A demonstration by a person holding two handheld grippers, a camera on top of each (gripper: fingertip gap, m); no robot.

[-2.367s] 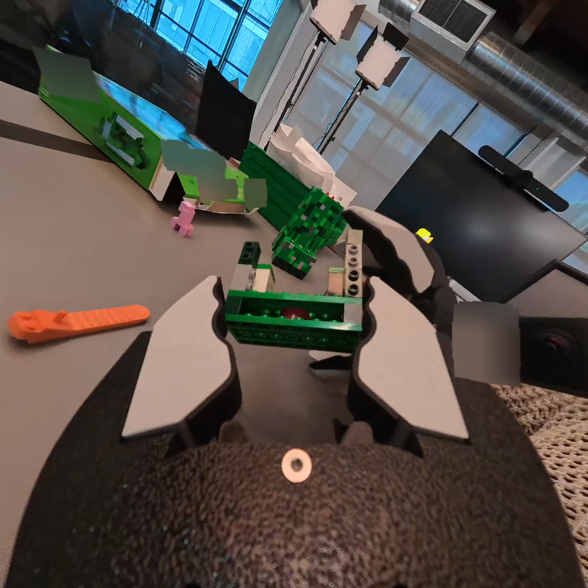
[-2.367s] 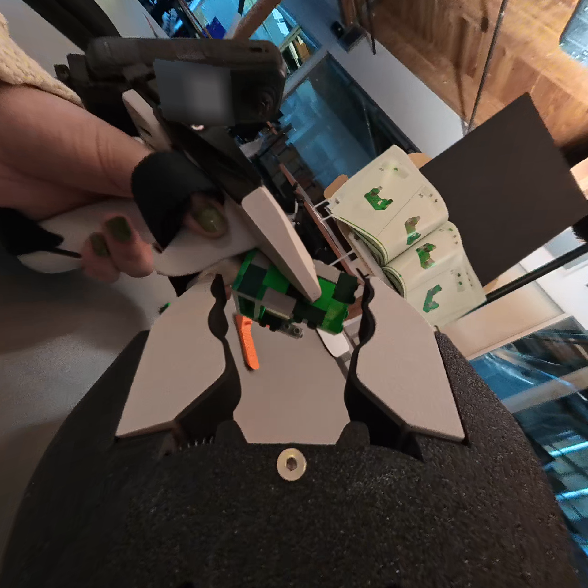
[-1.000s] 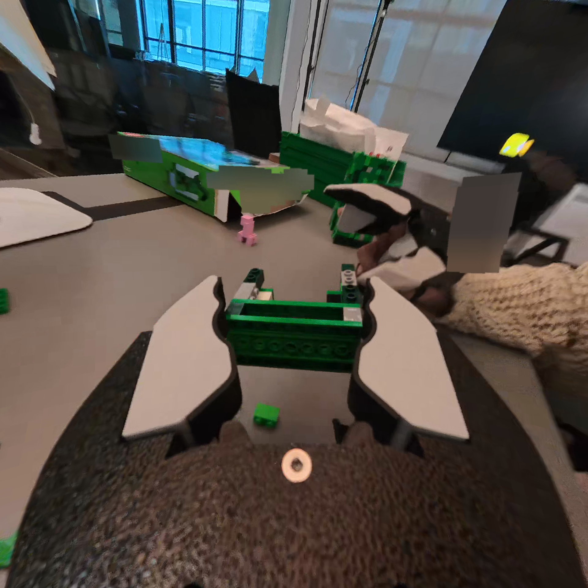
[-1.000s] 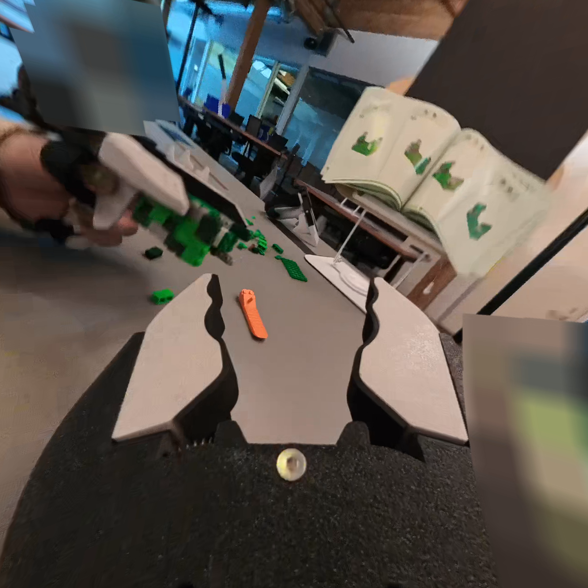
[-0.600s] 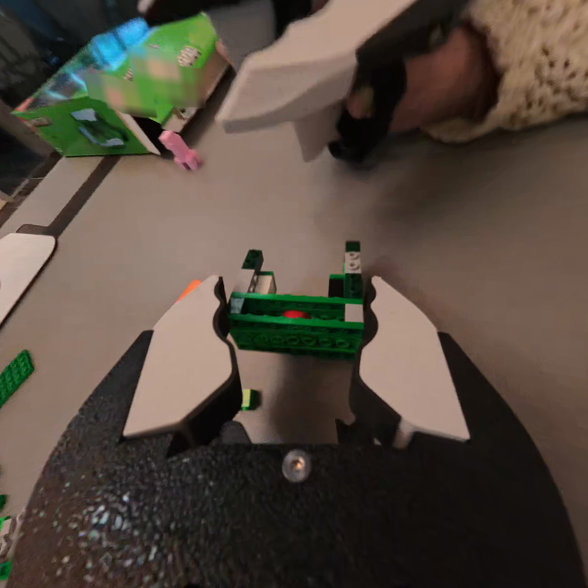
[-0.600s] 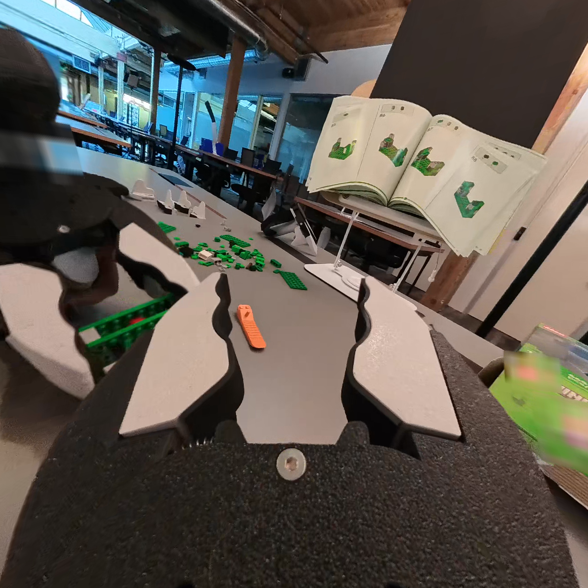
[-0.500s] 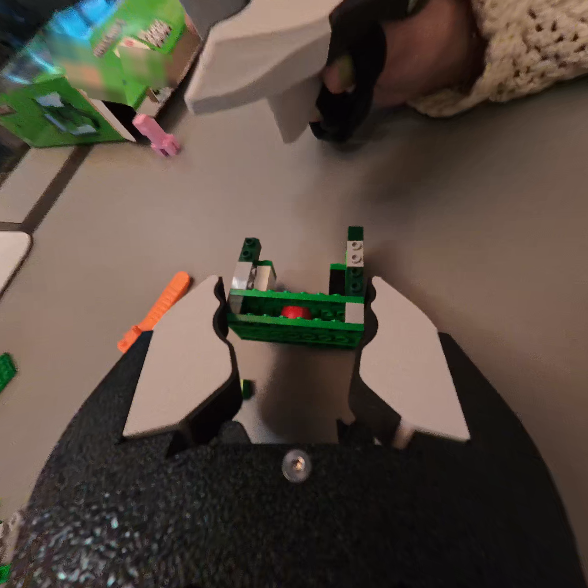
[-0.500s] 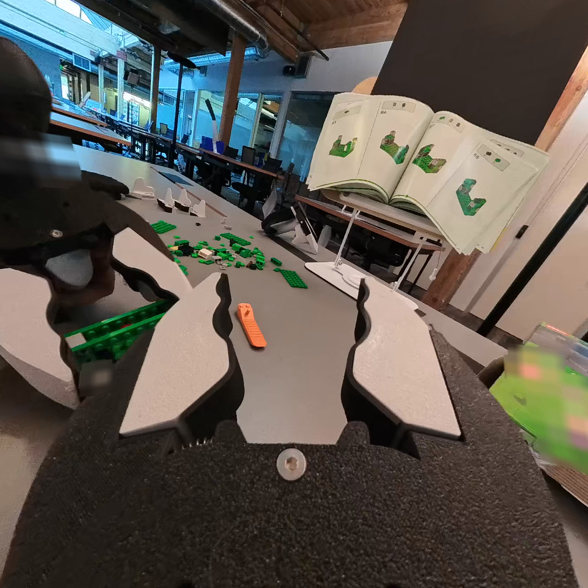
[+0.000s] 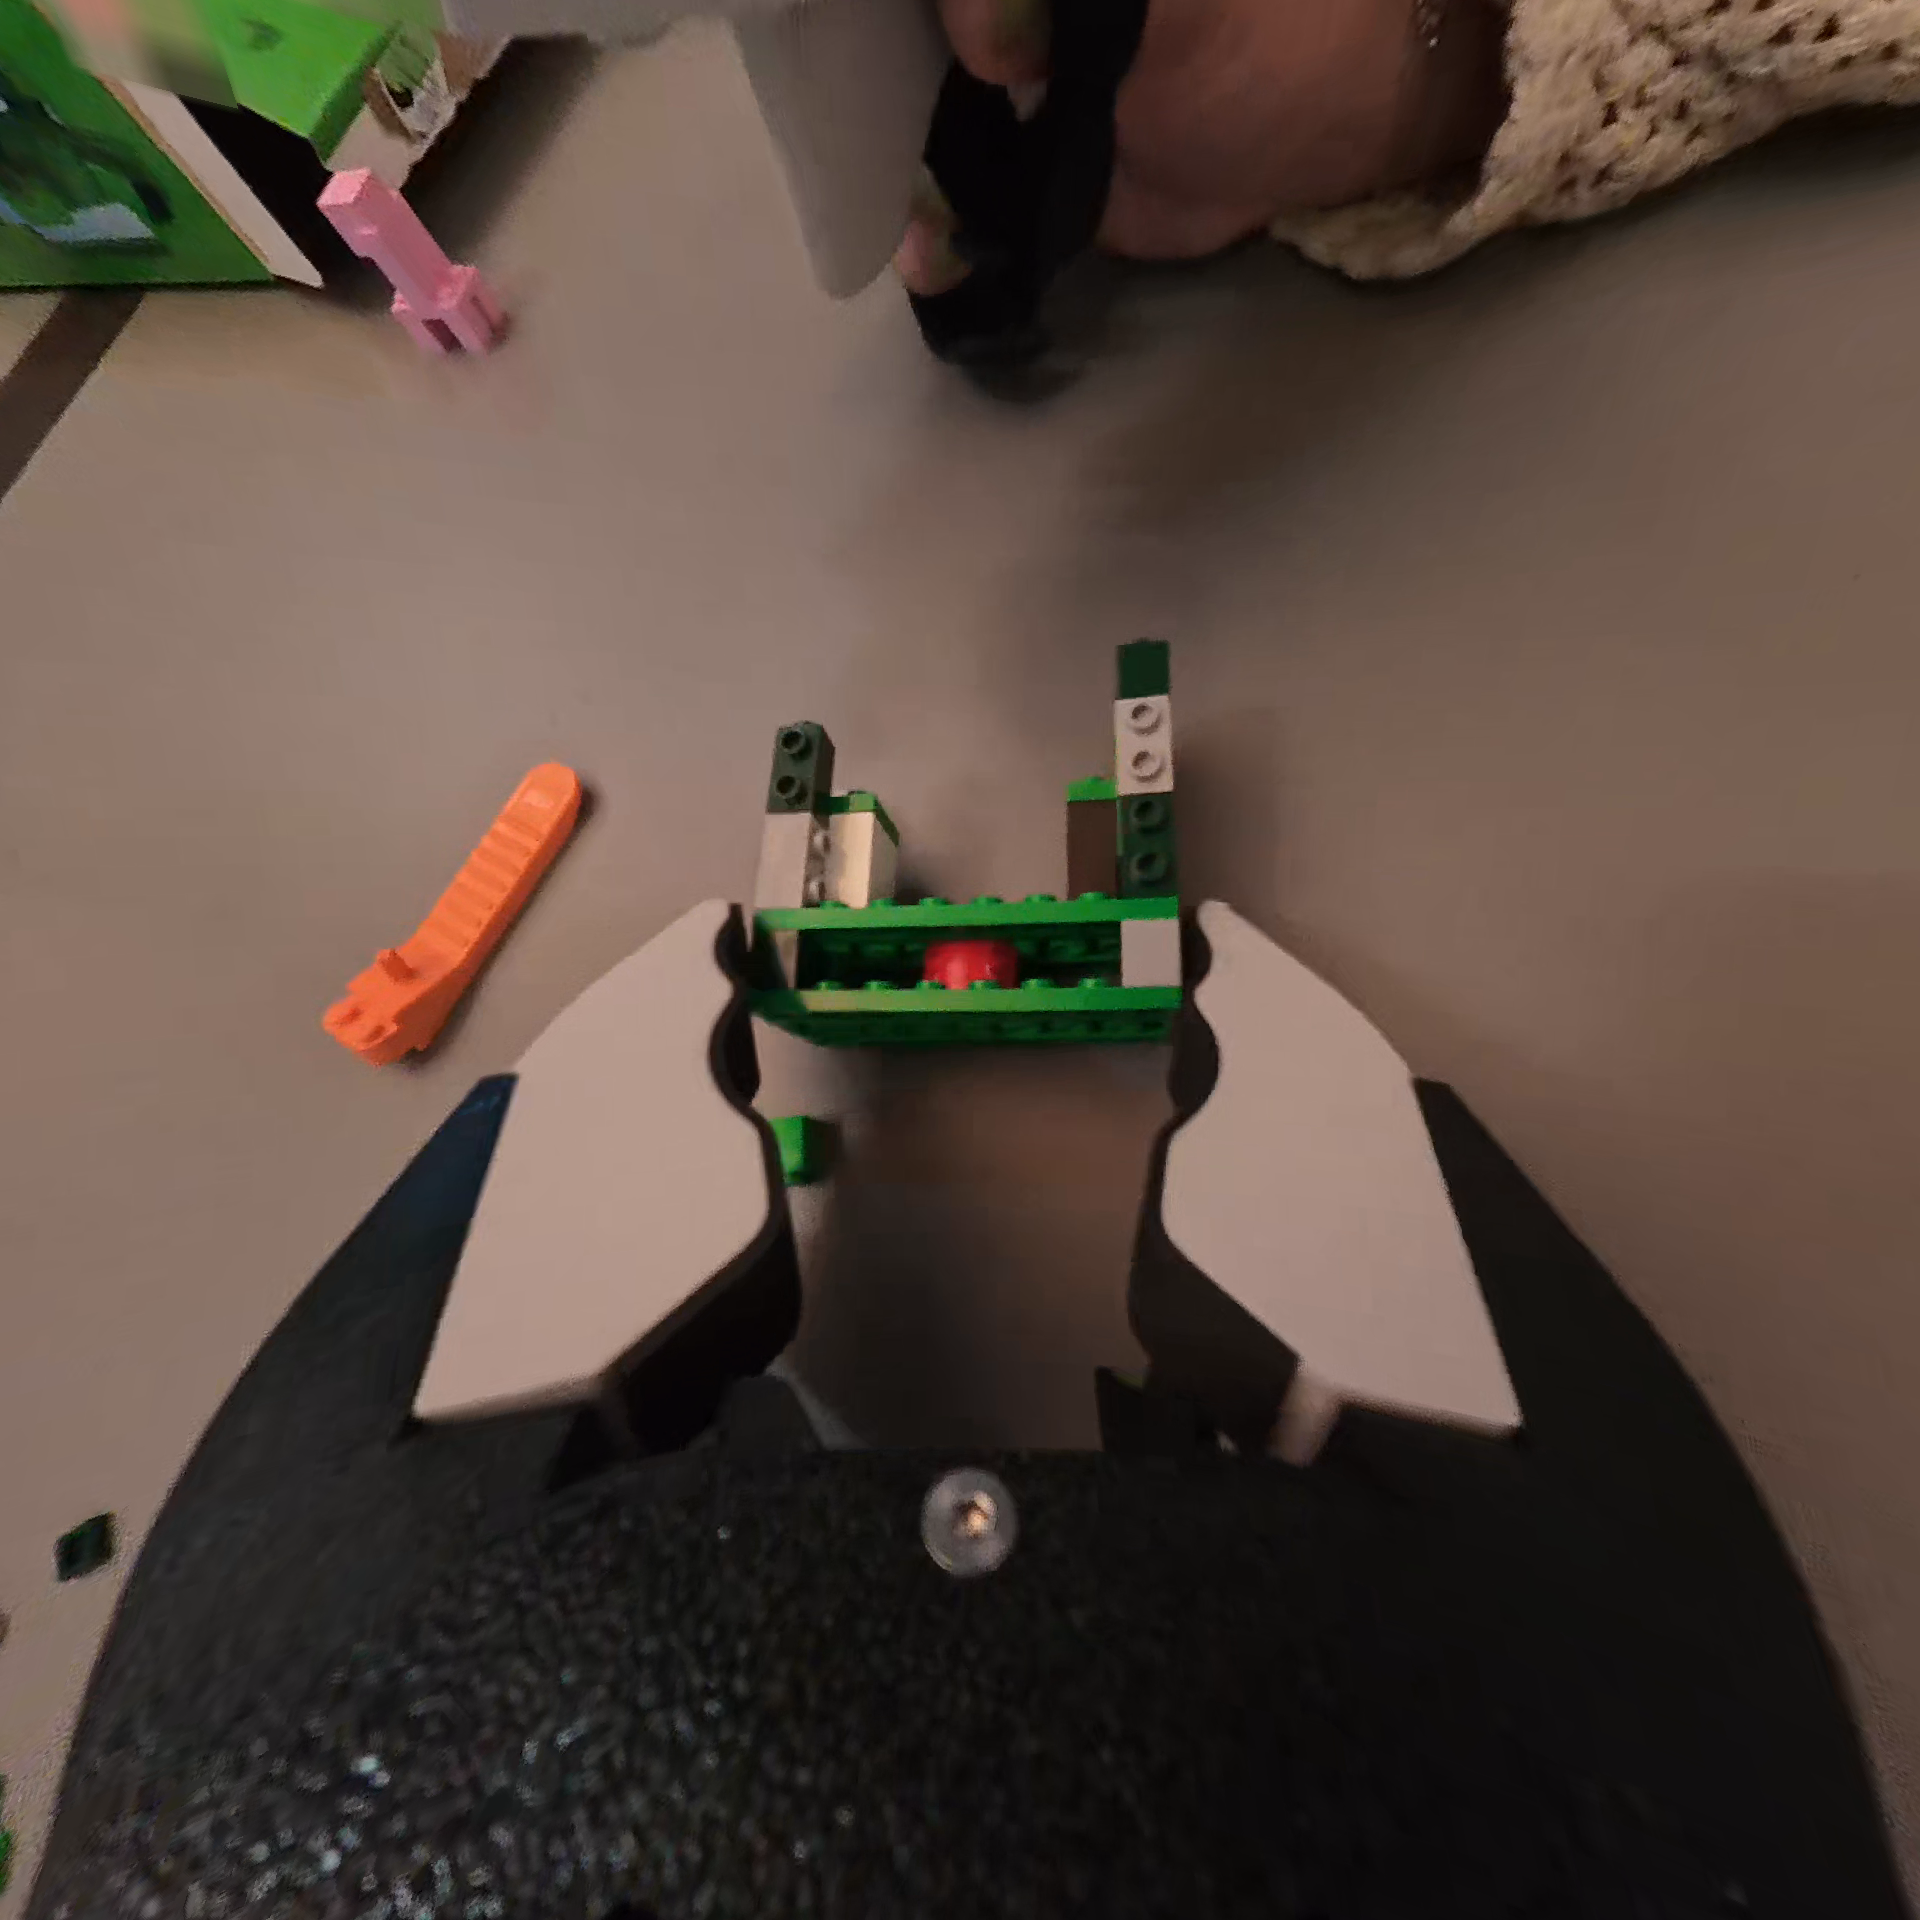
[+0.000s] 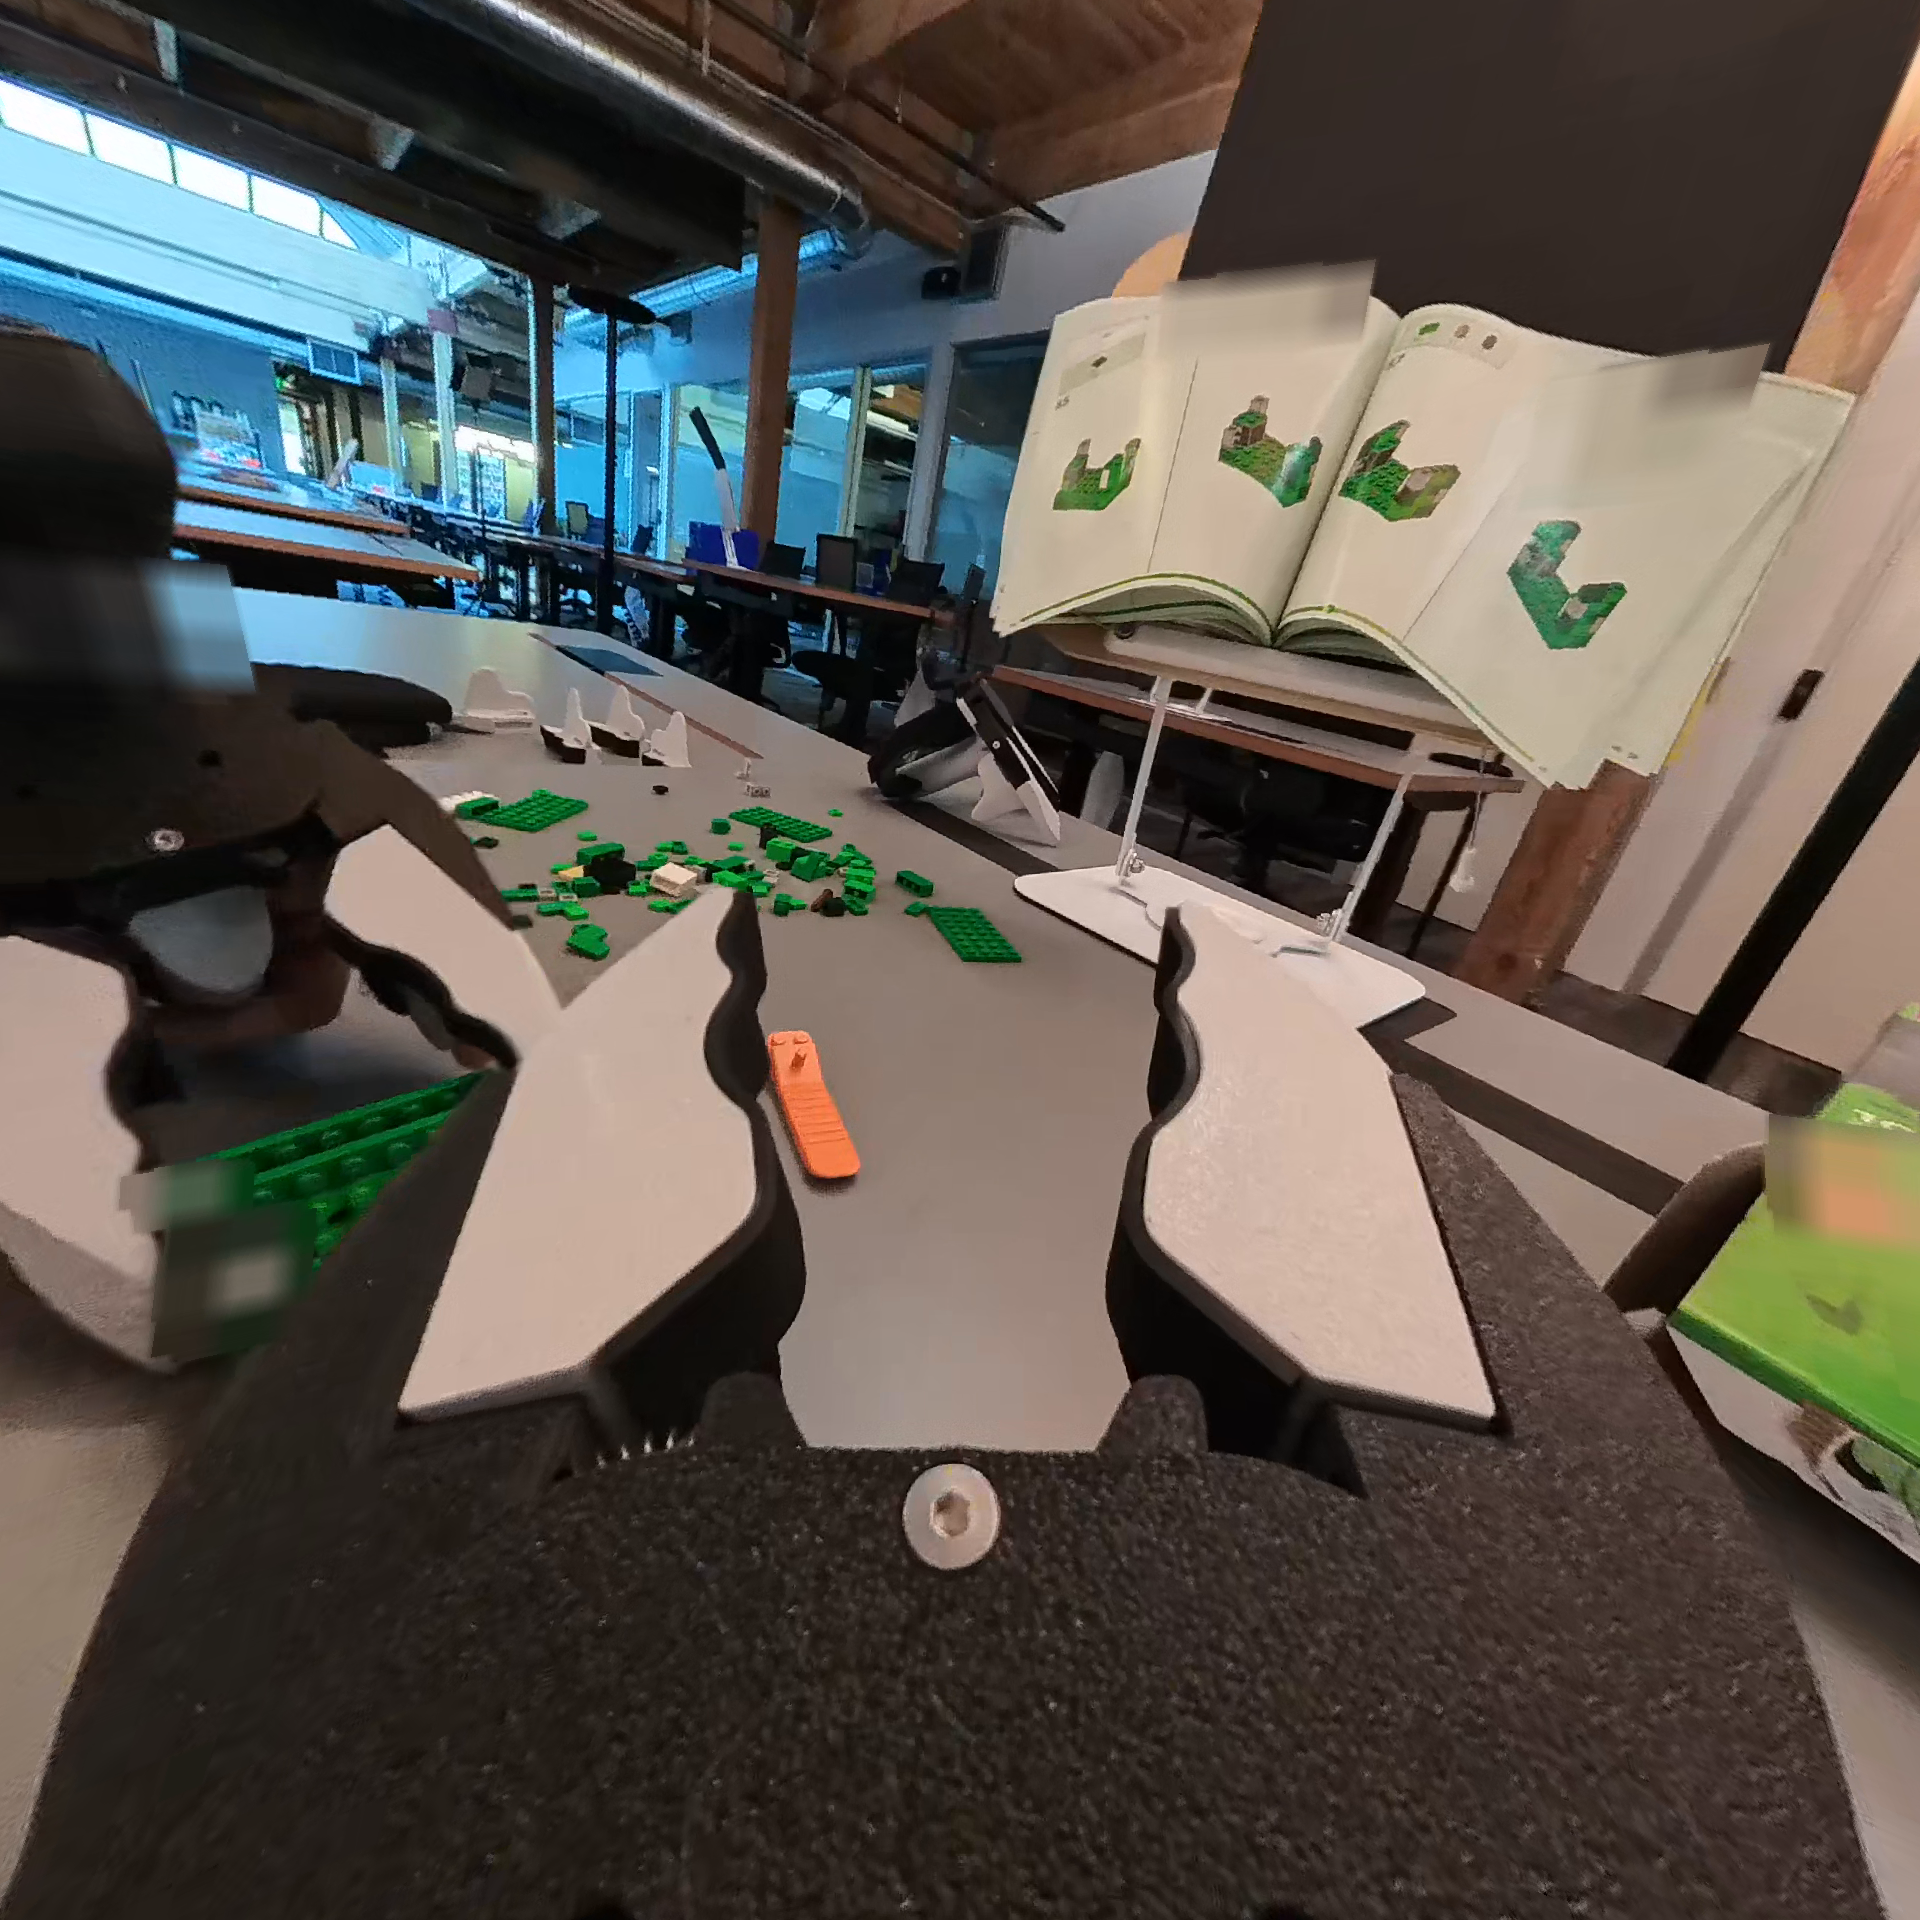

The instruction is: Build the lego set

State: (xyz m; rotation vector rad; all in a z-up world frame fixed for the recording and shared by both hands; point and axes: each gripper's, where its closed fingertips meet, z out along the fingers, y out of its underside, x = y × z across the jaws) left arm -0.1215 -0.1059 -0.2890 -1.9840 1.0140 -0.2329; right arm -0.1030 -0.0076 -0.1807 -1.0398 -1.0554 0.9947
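A: Lego build (image 9: 966,971): we clamp its green base between the left gripper (image 9: 961,977) fingers, above the table (image 9: 1455,727). Why?

B: We judge it steadied for adding bricks. Our right gripper (image 10: 951,997) fingers stand apart, empty, toward the loose bricks (image 10: 727,868).

The left wrist view looks steeply down along its fingers at the grey table (image 9: 1455,727), close above a green lego build (image 9: 966,977). The right wrist view sits low and faces nearly level across the same table toward an open instruction booklet (image 10: 1351,488) on a stand and a room beyond. Both views share the orange brick separator (image 9: 457,914) (image 10: 812,1103) and the lego build (image 10: 343,1153).
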